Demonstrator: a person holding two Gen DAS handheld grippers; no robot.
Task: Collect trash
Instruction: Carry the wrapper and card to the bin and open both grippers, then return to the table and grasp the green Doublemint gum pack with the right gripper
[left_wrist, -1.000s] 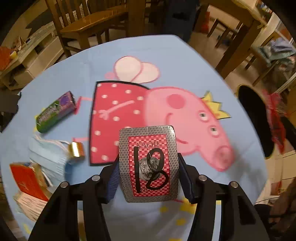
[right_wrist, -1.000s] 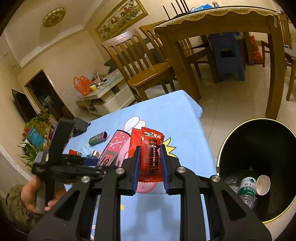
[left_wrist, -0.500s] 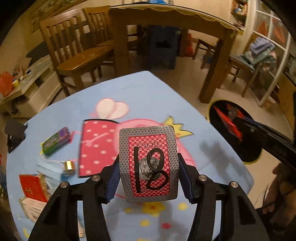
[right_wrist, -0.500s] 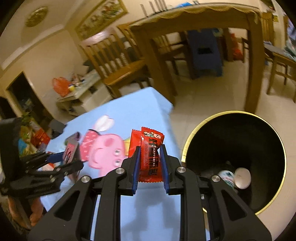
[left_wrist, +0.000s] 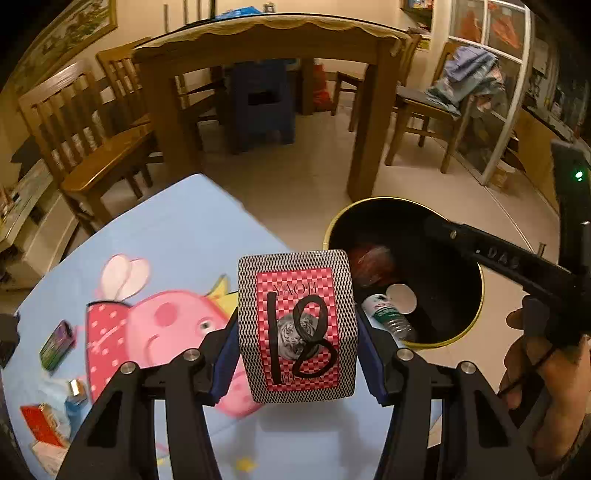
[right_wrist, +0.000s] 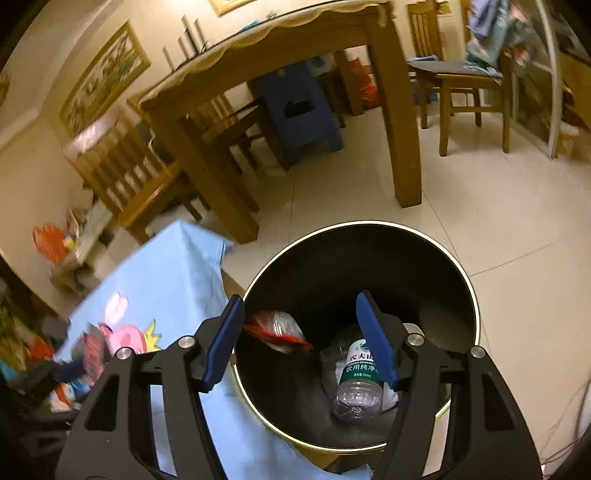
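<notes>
— What's in your left gripper?

— A playing-card box, red checked with a tiger and "18" inked across it. My jaws are clamped on its two sides, and I hold it above the near edge of the blue cartoon-pig tablecloth.

— And the right one?

— My right gripper has its blue pads spread wide with nothing between them. It hangs over the black trash bin with the gold rim, which stands on the tile floor just right of the table.

— What lies in the bin?

— A red snack wrapper on the left side, a clear water bottle with a green label beside it, and a white paper cup.

— Anything left on the cloth?

— At the far left: a green and purple box, a red packet, and a small gold-capped item I cannot identify.
</notes>
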